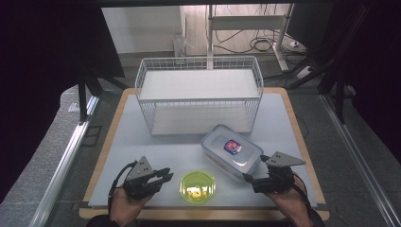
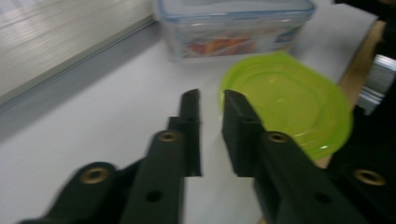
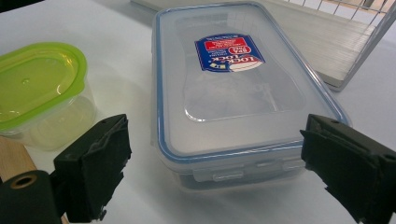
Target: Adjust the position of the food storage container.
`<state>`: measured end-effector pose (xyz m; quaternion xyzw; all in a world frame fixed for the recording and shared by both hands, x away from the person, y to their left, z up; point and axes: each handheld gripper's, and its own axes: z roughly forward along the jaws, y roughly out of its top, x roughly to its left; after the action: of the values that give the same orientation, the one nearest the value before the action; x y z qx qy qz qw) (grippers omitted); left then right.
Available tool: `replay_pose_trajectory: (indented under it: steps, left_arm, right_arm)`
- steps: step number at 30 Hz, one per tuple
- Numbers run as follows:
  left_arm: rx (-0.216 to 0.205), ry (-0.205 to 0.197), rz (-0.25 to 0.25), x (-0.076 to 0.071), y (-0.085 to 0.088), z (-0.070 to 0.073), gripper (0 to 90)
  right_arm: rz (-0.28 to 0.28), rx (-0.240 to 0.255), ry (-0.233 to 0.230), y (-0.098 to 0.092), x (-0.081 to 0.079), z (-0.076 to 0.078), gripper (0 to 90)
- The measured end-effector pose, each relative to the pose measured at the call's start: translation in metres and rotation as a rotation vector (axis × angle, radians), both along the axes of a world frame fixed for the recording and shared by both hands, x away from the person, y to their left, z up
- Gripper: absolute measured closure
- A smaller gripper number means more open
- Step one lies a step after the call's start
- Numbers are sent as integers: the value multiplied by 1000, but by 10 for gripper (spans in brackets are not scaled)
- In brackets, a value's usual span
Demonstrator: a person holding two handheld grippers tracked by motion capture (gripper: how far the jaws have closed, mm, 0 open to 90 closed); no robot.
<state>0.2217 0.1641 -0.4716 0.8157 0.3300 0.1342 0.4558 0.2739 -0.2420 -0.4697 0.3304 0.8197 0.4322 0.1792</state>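
Bench (image 1: 142,142) from the high view: we see the clear lidded box (image 1: 231,149) lying flat right of centre, its long axis slanting from far-left to near-right, one short end toward the right tool (image 1: 249,178). The green-lidded tub (image 1: 197,187) sits near the front edge between the two tools, and the wire basket (image 1: 198,94) stands behind. The left tool (image 1: 166,176) hovers just beside the tub.

Left gripper view: our left tool (image 2: 210,100) has its jaws narrow, nothing between them, tips close to the tub (image 2: 289,100) — the box (image 2: 233,28) lies beyond.

Right gripper view: our right tool (image 3: 215,140) stands wide, jaws flanking the box's (image 3: 233,88) near short end, not yet touching. We judge the box stiff, light and rather slick — best taken across its width, below the lid rim, clear of the clip
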Motion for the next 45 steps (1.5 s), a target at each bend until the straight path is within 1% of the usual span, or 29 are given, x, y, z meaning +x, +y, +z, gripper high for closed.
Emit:
replay_pose_trajectory:
  steps: [2, 4, 7, 9, 10, 11, 13, 14, 15, 16, 17, 19, 21, 25, 26, 28, 30, 31, 33, 34, 35, 38, 39, 42, 43, 44, 45]
  left_arm:
    - [-2, 2, -30, -3, -9, 2, 867]
    - [0, 11, -64, -5, -18, 3, 897]
    - [17, 9, -88, -10, -35, 4, 896]
    - [26, 5, -122, -14, -46, 4, 898]
    - [26, 5, -122, -14, -46, 4, 900]
    - [29, 3, -152, -19, -58, 4, 900]
    - [30, 10, -182, -22, -69, 3, 900]
    - [30, 10, -182, -22, -69, 3, 900]
    - [39, 15, -208, -24, -79, 0, 900]
    - [39, 15, -208, -24, -79, 0, 900]
    - [35, 33, -226, -24, -87, -4, 900]
    - [25, 58, -247, -24, -94, -8, 900]
    - [41, 59, -250, -25, -100, -11, 900]
    - [57, 82, -243, -23, -105, -16, 900]
    - [45, 93, -248, -23, -105, -17, 900]
    - [43, 97, -252, -23, -106, -18, 900]
    - [49, 94, -253, -23, -107, -18, 900]
    - [53, 109, -251, -23, -110, -20, 900]
    - [81, 105, -245, -23, -112, -22, 900]
    - [78, 108, -234, -22, -112, -23, 900]
    - [81, 110, -236, -21, -111, -23, 900]
    - [85, 103, -217, -18, -109, -23, 900]
    - [78, 107, -208, -17, -108, -23, 900]
    - [79, 111, -183, -12, -103, -25, 900]
    - [79, 111, -183, -12, -103, -25, 900]
    - [79, 114, -164, -9, -99, -26, 900]
    - [81, 114, -156, -7, -97, -26, 900]
  right_arm:
    - [-4, -6, -3, 0, 0, 0, 88]
    - [-8, -12, -8, 0, 0, 1, 92]
    - [-12, -24, -16, 0, -1, 1, 94]
    - [-15, -24, -15, 0, -1, 1, 94]
    - [-16, -26, -14, 0, -1, 1, 95]
    - [-15, -29, -14, 0, -1, 1, 99]
    - [-16, -35, -14, 0, -1, 1, 100]
    - [-16, -35, -14, 0, -1, 1, 101]
    - [-16, -34, -14, 0, -1, 1, 102]
    - [-16, -33, -14, 0, -1, 1, 102]
    - [-15, -32, -13, 0, -1, 1, 103]
    - [-14, -32, -18, 0, -2, 1, 103]
    - [-13, -33, -15, 0, -1, 1, 104]
    - [-9, -36, -8, 0, -1, 0, 106]
    - [-9, -37, -8, 0, -1, 0, 106]
    - [-7, -38, -8, 1, -1, 0, 106]
    - [-3, -39, -6, 1, -1, 0, 108]
    - [4, -40, -2, 1, -1, -1, 111]
    - [6, -39, -2, 1, -1, -1, 113]
    - [8, -41, -3, 2, -1, -1, 113]
    - [8, -41, -4, 2, -1, -1, 114]
    - [8, -38, -4, 1, -1, -1, 115]
    - [8, -38, -4, 1, -1, -1, 115]
    - [9, -39, -4, 1, -1, -1, 116]
    - [9, -39, -4, 1, -1, -1, 117]
    - [10, -40, -1, 1, -1, -1, 118]
    - [11, -39, -1, 1, -1, -1, 118]
